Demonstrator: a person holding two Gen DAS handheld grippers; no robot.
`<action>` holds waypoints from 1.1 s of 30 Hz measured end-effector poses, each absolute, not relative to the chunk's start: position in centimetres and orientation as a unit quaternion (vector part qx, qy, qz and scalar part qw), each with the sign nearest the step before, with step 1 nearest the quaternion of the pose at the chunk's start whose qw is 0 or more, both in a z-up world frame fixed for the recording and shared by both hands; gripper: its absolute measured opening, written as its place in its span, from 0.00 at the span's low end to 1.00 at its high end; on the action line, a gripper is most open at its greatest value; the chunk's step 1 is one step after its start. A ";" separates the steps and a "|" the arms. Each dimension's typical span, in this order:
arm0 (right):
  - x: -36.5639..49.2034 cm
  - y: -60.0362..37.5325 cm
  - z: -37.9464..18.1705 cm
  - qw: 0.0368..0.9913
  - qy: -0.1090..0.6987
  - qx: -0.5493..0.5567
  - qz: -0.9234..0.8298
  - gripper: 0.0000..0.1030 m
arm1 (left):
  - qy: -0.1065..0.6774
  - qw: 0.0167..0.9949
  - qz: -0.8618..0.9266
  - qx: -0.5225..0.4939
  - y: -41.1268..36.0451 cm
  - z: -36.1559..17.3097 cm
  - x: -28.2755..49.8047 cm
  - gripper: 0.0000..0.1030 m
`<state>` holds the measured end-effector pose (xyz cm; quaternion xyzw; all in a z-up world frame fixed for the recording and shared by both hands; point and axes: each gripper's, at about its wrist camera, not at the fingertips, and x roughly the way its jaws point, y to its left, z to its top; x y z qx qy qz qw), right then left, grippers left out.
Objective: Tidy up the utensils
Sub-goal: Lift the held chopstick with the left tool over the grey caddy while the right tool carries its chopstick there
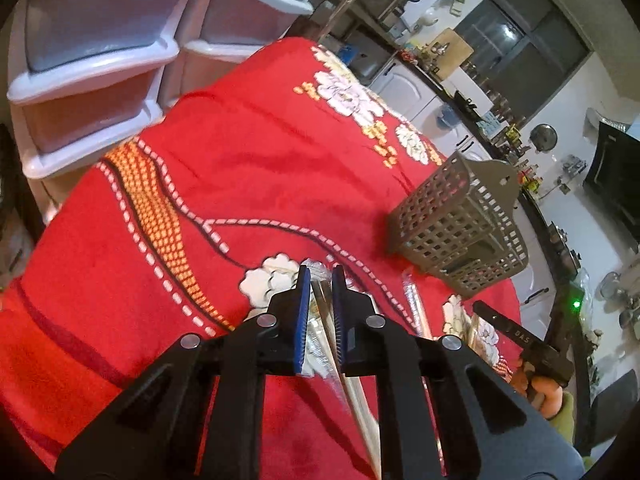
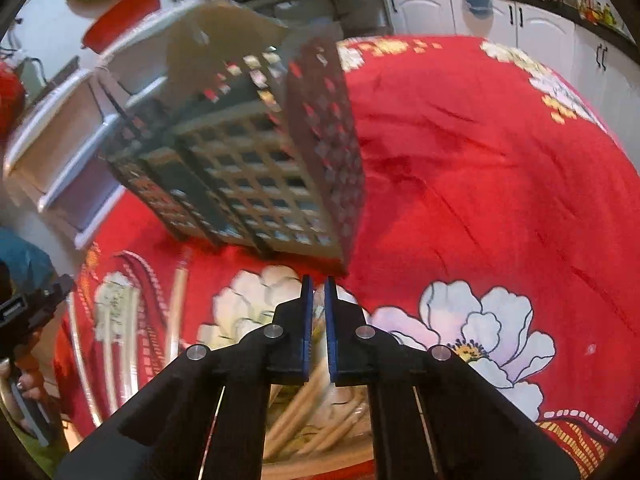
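Left gripper [image 1: 321, 276] pinching wrapped chopsticks [image 1: 320, 304]. Right gripper [image 2: 319, 286] pinching another wrapped chopstick pack [image 2: 318, 312]. Grey basket [image 1: 460, 228] on red cloth [image 1: 240, 168], far right of left gripper.

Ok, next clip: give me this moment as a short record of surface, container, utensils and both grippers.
surface: red floral cloth
container: grey lattice utensil basket, standing on the cloth, looks empty
utensils: wrapped chopsticks lying near the basket
left gripper: shut on a wrapped chopstick pair
right gripper: shut on a clear wrapper; more chopsticks below, blurred
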<state>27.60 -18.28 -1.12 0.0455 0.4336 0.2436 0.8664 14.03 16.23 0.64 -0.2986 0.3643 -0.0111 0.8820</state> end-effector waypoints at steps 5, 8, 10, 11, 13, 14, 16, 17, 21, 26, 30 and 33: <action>26.2 -17.8 2.5 0.873 0.395 0.046 0.282 0.05 | 0.347 0.895 -0.024 -0.279 15.2 3.0 14.3 0.05; 25.3 -17.4 4.8 0.878 0.368 0.038 0.302 0.04 | 0.335 0.903 -0.033 -0.267 14.4 4.5 14.5 0.04; 24.5 -17.1 6.1 0.883 0.351 0.030 0.311 0.04 | 0.326 0.908 -0.039 -0.259 13.8 5.5 14.8 0.04; 24.1 -17.0 6.7 0.885 0.342 0.028 0.316 0.04 | 0.322 0.910 -0.042 -0.256 13.5 6.0 14.9 0.04; 23.4 -17.0 7.8 0.889 0.326 0.023 0.322 0.04 | 0.315 0.915 -0.048 -0.249 12.8 7.0 15.2 0.03; 23.1 -17.0 8.4 0.891 0.317 0.019 0.323 0.04 | 0.311 0.917 -0.051 -0.245 12.4 7.5 15.3 0.03; 22.7 -17.0 9.1 0.895 0.306 0.016 0.325 0.04 | 0.305 0.920 -0.057 -0.238 11.8 8.4 15.5 0.03; 22.5 -17.1 9.7 0.897 0.299 0.016 0.325 0.04 | 0.303 0.921 -0.059 -0.236 11.5 8.7 15.7 0.03; 22.1 -17.7 11.3 0.905 0.275 0.014 0.323 0.04 | 0.289 0.928 -0.070 -0.225 10.5 10.2 16.1 0.02; 21.2 -18.6 13.6 0.920 0.234 0.016 0.313 0.04 | 0.272 0.934 -0.083 -0.216 9.4 12.3 16.1 0.02; 21.0 -19.4 15.3 0.927 0.211 0.025 0.309 0.04 | 0.260 0.939 -0.093 -0.203 8.3 13.9 16.7 0.02; 21.1 -19.9 16.8 0.932 0.195 0.028 0.306 0.04 | 0.250 0.944 -0.101 -0.192 7.5 15.1 17.0 0.02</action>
